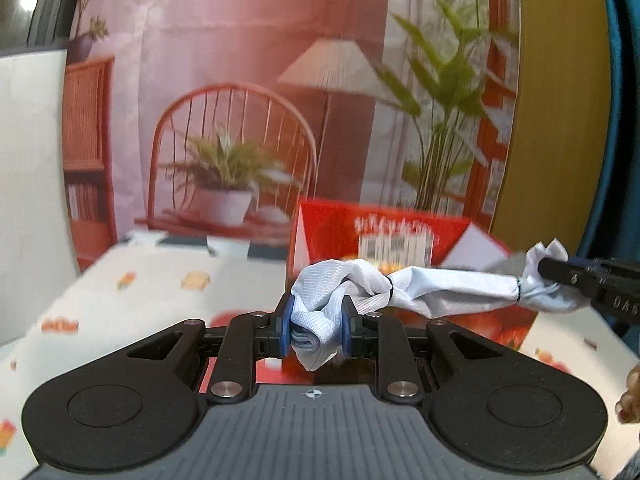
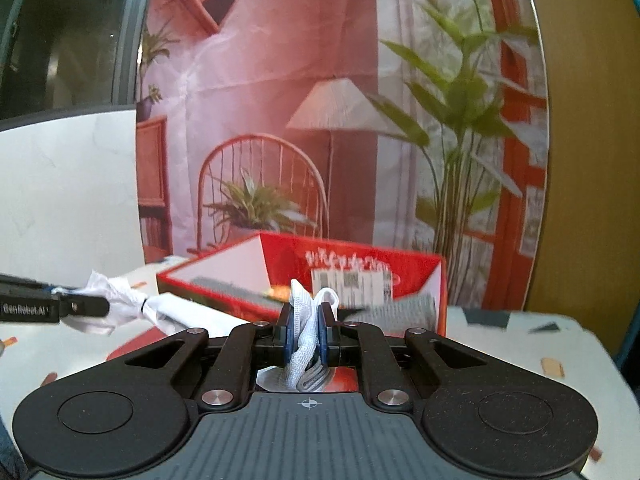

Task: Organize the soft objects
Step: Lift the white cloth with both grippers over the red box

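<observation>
A long white cloth (image 1: 440,288), bunched and tied with thin black bands, is stretched in the air between both grippers. My left gripper (image 1: 316,332) is shut on one bunched end. My right gripper (image 2: 306,332) is shut on the other end (image 2: 304,320). Each gripper shows in the other's view: the right one at the far right (image 1: 576,280), the left one at the far left (image 2: 80,306), both clamped on cloth. The cloth hangs just in front of an open red cardboard box (image 2: 400,264), also in the left wrist view (image 1: 340,236).
The box stands on a table with a white patterned cover (image 1: 140,280). Grey fabric (image 2: 408,312) lies inside the box. A printed backdrop (image 2: 320,120) of a room with chair, lamp and plants rises behind the table. A yellow panel (image 1: 560,100) is at the right.
</observation>
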### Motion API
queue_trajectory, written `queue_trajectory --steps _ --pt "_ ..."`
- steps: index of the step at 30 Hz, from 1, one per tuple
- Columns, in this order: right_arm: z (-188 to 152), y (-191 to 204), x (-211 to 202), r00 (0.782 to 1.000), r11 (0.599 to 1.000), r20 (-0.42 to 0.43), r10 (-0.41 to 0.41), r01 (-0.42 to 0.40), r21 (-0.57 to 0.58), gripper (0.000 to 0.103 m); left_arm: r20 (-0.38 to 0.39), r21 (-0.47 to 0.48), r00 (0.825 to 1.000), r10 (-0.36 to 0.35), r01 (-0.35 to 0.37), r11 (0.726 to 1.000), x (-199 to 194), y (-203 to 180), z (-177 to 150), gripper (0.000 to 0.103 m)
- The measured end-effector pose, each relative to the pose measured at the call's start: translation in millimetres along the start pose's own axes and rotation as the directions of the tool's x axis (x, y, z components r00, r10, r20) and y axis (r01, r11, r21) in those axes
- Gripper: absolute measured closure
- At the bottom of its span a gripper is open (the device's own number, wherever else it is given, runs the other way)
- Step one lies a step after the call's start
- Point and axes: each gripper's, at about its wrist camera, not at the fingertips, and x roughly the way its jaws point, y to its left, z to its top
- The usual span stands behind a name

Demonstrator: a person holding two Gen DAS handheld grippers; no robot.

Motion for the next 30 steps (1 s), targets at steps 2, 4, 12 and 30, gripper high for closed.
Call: queue_trajectory --steps 2,4,12,30 --pt "10 0 4 1.0 1.0 0.012 0.001 -0.001 -0.005 0.092 0.018 0.014 1.0 -0.011 0.011 1.0 1 -2 15 0.079" --pt "21 -2 11 1.0 1.0 0.02 -0.003 0.003 -0.012 0.092 0.027 0.028 0.999 -0.028 0.027 0.999 6 -6 31 0.079" --pt "48 -9 50 0.998 0.995 0.036 -0.054 0.057 -0.078 0.092 -0.018 0.064 0.995 -0.095 0.096 0.993 60 -23 66 0.079" --pt "43 -43 144 0.975 0.976 -0.116 -0.191 0.175 -0.131 0.092 -0.206 0.113 0.975 -0.088 0.113 0.987 176 -36 61 0.08"
